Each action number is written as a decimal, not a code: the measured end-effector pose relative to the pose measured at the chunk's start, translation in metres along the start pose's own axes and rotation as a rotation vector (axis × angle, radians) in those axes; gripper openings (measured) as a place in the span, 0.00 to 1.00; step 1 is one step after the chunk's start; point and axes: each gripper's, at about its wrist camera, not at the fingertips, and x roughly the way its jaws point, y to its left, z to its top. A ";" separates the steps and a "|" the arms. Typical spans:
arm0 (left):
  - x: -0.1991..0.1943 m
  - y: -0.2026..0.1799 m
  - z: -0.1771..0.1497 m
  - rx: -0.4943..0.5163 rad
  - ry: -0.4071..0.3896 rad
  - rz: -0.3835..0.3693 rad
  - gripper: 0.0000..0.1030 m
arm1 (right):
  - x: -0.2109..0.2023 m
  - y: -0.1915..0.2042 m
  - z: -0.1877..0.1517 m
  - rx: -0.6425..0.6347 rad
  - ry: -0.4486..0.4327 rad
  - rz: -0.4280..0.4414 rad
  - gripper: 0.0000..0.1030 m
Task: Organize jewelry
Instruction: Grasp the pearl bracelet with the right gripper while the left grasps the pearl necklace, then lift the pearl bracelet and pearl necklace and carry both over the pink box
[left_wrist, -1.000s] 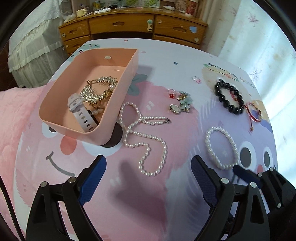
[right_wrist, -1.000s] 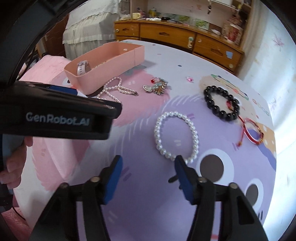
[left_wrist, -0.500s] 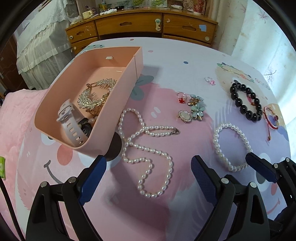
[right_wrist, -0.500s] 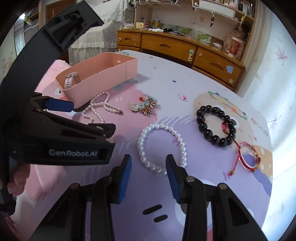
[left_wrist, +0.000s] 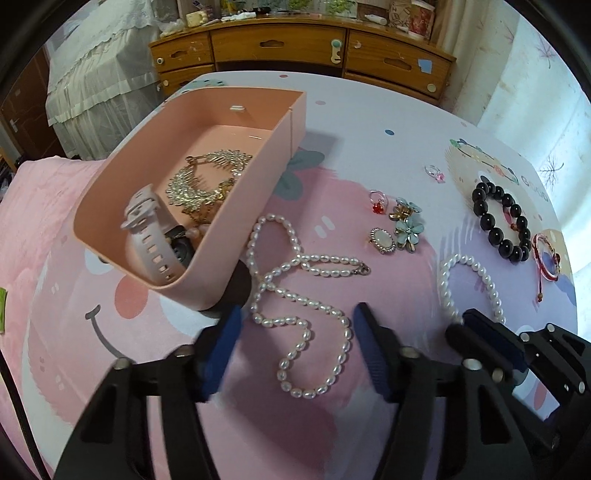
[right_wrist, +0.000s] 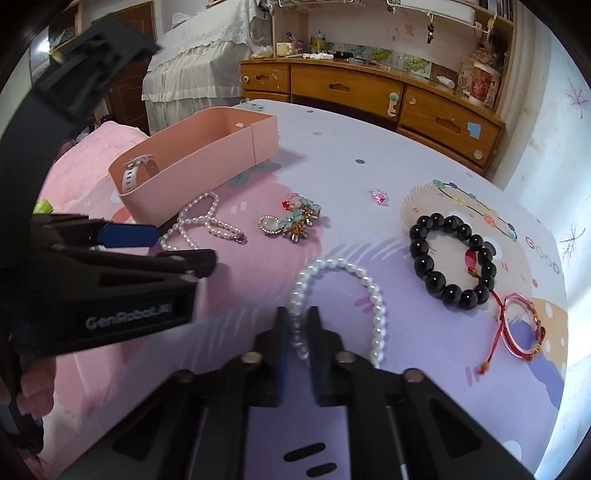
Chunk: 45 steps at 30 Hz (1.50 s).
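Note:
A long pearl necklace (left_wrist: 303, 295) lies looped on the cartoon-print table cover beside the pink box (left_wrist: 258, 192). My left gripper (left_wrist: 297, 347) straddles its nearest loop; the jaws are closing and the pads stand clear of the pearls. A white pearl bracelet (right_wrist: 369, 291) lies further right. My right gripper (right_wrist: 298, 332) is shut on the bracelet's near left side, with beads pinched between the blue pads. Inside the box lie a pale watch (left_wrist: 151, 236) and a gold leaf necklace (left_wrist: 207, 181).
A black bead bracelet (right_wrist: 450, 258), a red string bracelet (right_wrist: 521, 328), flower brooches with an oval one (right_wrist: 295, 221) and a pink-stone ring (right_wrist: 379, 195) lie on the cover. A wooden dresser (right_wrist: 369, 92) and a bed (right_wrist: 207, 55) stand behind the table.
The left jaws have narrowed around the necklace's near loop. The right jaws have shut onto the pearl bracelet after moving in over its near side.

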 end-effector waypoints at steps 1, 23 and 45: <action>-0.001 0.000 -0.001 0.001 0.000 0.000 0.41 | 0.000 -0.001 0.001 0.010 0.004 0.006 0.08; -0.019 0.038 -0.025 -0.095 0.098 -0.160 0.00 | -0.014 -0.014 0.001 0.197 0.032 0.030 0.07; -0.032 0.034 -0.008 0.107 0.116 -0.244 0.02 | -0.034 -0.016 0.013 0.319 -0.001 0.017 0.07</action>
